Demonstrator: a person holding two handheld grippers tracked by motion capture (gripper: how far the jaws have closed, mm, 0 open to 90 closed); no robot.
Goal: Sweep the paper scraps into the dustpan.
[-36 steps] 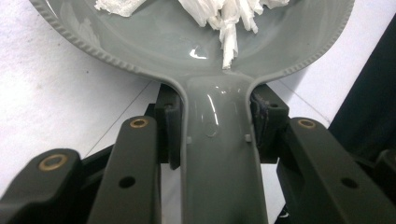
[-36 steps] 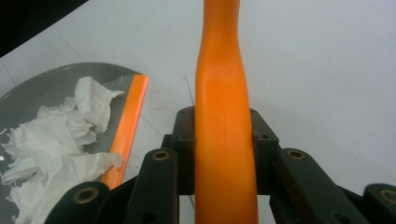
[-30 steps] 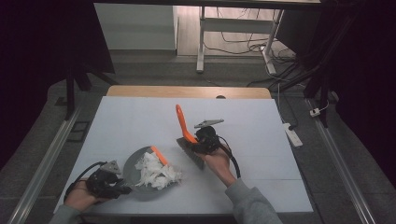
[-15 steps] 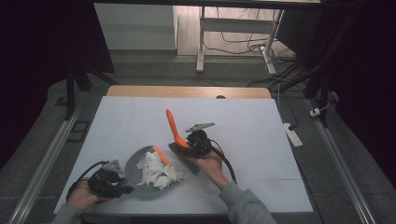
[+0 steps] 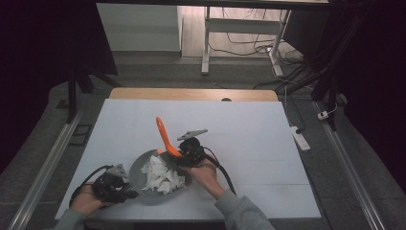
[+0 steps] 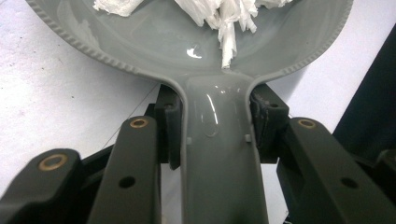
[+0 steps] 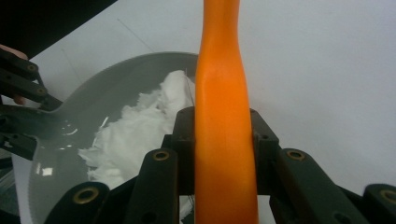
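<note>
The left gripper's (image 5: pixel 125 191) fingers (image 6: pixel 169 126) clamp the handle of the grey pan (image 5: pixel 143 168) of white shreds (image 5: pixel 162 173) on the worktop (image 5: pixel 249 139), the right gripper's (image 5: pixel 184 155) fingers (image 7: pixel 184 140) pinch the orange spatula (image 5: pixel 165 136), whose blade is hidden, and no writing is legible.

Glossy grey plastic dustpan (image 6: pixel 154 46) with ribbed rim, its handle clamped between the left hand-held gripper (image 6: pixel 218 123) jaws, shredded white paper scraps (image 6: pixel 224 16) inside, white bench (image 6: pixel 51 102) beneath

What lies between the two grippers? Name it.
In the high view, the grey plastic pan of white shredded paper lies between left gripper and right gripper.
</note>
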